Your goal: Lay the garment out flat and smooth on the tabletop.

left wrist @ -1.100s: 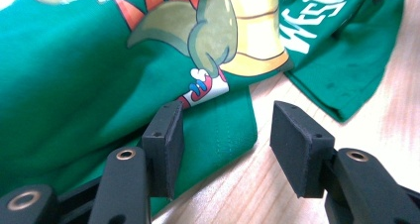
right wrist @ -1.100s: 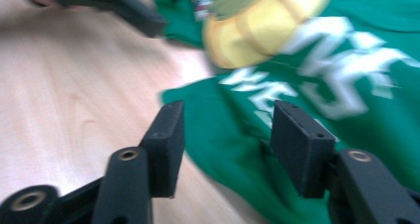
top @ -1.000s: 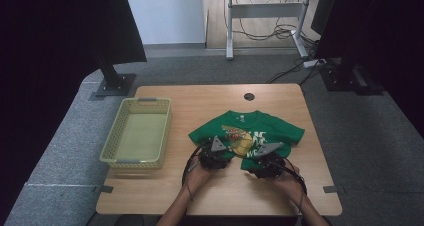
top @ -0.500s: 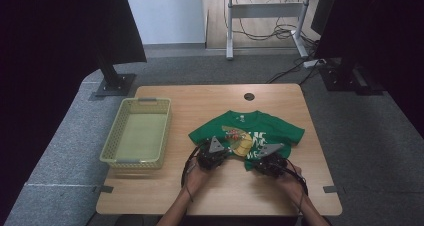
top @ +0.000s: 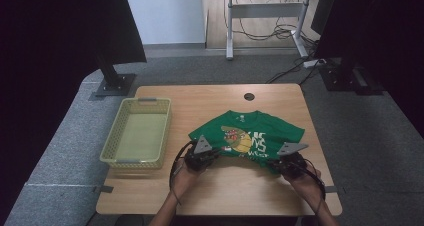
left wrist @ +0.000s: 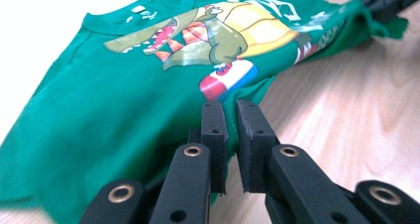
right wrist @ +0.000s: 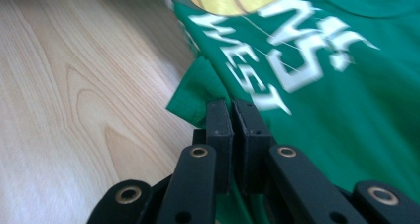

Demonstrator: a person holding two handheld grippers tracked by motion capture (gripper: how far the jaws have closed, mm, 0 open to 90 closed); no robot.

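Observation:
A green T-shirt [top: 260,133] with a dinosaur print and white lettering lies on the wooden table [top: 225,191], its collar toward the far side. My left gripper [top: 216,153] has just been closing and is shut on the shirt's near hem at the left; green cloth is pinched between its jaws [left wrist: 228,107]. My right gripper [top: 277,165] is shut on the hem's right corner, a fold of cloth caught between its jaws [right wrist: 232,105]. The hem hangs raised a little off the wood between the two grips. A hand holds each gripper from the near edge.
A yellow-green mesh basket [top: 147,100] stands at the table's left, with nothing in it. A round cable hole [top: 249,96] sits near the far edge. Black monitor stands flank the table, and cables lie on the floor behind it.
The two grippers have moved apart, the right one further to the right, and the shirt's near hem is drawn out wider and lifted between them.

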